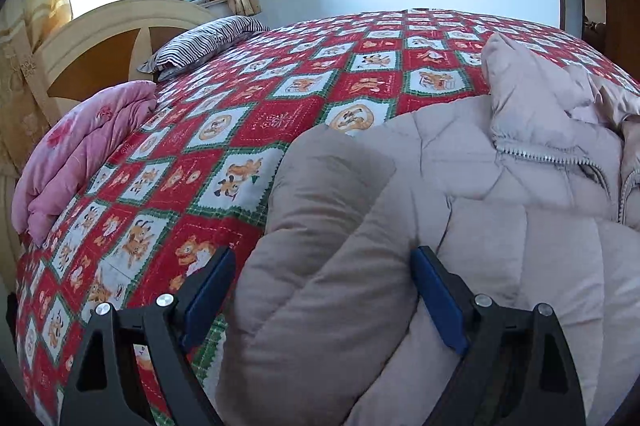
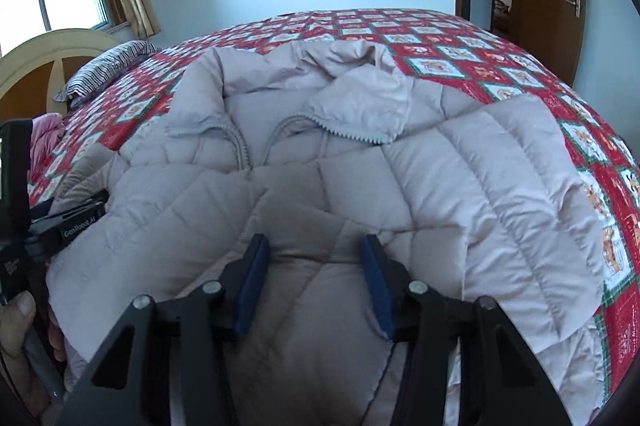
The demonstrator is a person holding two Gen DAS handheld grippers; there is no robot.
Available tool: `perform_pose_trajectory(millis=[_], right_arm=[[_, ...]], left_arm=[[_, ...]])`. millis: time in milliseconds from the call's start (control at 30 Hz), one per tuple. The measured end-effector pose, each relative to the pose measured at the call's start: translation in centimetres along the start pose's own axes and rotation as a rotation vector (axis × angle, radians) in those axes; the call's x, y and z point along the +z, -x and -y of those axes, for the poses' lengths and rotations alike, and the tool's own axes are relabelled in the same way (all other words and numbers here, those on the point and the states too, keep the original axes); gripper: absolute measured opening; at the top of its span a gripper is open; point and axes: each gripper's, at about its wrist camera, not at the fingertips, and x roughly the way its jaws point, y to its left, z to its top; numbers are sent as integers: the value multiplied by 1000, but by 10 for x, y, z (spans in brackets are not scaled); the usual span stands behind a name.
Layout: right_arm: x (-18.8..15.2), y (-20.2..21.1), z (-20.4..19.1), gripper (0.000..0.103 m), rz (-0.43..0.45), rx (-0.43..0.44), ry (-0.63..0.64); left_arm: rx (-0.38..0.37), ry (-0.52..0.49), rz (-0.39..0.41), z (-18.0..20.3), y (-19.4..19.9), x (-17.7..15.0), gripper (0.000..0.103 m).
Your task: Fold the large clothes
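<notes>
Left gripper (image 1: 322,296): jaws spread wide, nothing pinched; a puffy sleeve of the jacket (image 1: 480,186) bulges up between them.
Right gripper (image 2: 314,284): jaws partly apart over the quilted front, pads not pressing on the fabric.
Jacket: pale padded coat spread ahead of both grippers, collar and zip (image 2: 240,142) farthest away.
Bedspread (image 1: 256,114): red checked cover beneath, showing left of the left gripper.

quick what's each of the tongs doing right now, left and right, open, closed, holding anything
Left tongs: open wide, straddling a sleeve of the puffer jacket, not gripping it.
Right tongs: partly open over the jacket, pads not pressing on it; holding nothing.
</notes>
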Motion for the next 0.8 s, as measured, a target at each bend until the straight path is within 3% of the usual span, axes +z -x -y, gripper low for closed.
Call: perform_pose_trajectory(millis=[267,800], right_arm=[[-6,-8,2,51,-5,-1,-16],[-8,-14,0,51,-11,-13,-8]], left_arm=[[-65,51,-67,-7,-19,-3,98],[-72,51,-76,-6,-21,-4,99]])
